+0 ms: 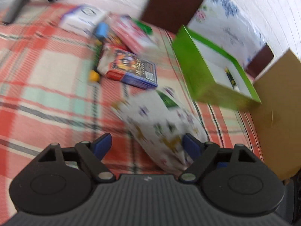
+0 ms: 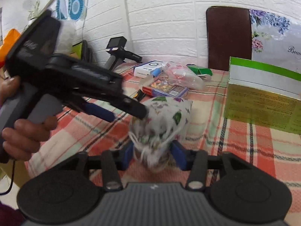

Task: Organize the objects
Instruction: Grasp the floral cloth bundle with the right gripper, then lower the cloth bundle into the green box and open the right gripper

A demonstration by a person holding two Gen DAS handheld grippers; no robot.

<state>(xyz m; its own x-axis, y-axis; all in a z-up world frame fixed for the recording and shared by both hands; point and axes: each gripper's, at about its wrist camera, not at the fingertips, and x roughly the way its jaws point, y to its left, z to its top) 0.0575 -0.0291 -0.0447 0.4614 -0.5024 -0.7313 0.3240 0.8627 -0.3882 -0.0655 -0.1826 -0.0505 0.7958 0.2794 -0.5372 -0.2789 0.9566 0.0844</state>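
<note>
A white pack of printed face masks (image 1: 160,130) (image 2: 161,120) lies on the checked tablecloth (image 1: 47,86). My right gripper (image 2: 153,155) has its blue fingers close on both sides of the pack's near end with the ear loops. My left gripper (image 1: 146,146) is open, its right finger (image 1: 191,146) against the pack; in the right wrist view it reaches in from the left (image 2: 129,111) over the pack's far end. An open green box (image 1: 216,69) (image 2: 263,98) with a pen inside stands to the right.
A blue card box (image 1: 135,69) (image 2: 165,90), a white box (image 1: 82,18) (image 2: 148,68), a pink packet (image 1: 135,33), a clear bag (image 2: 180,75) and small blue and yellow pieces lie behind. A brown cardboard box (image 1: 278,113) is at right. A spare black gripper (image 2: 120,54) rests by the wall.
</note>
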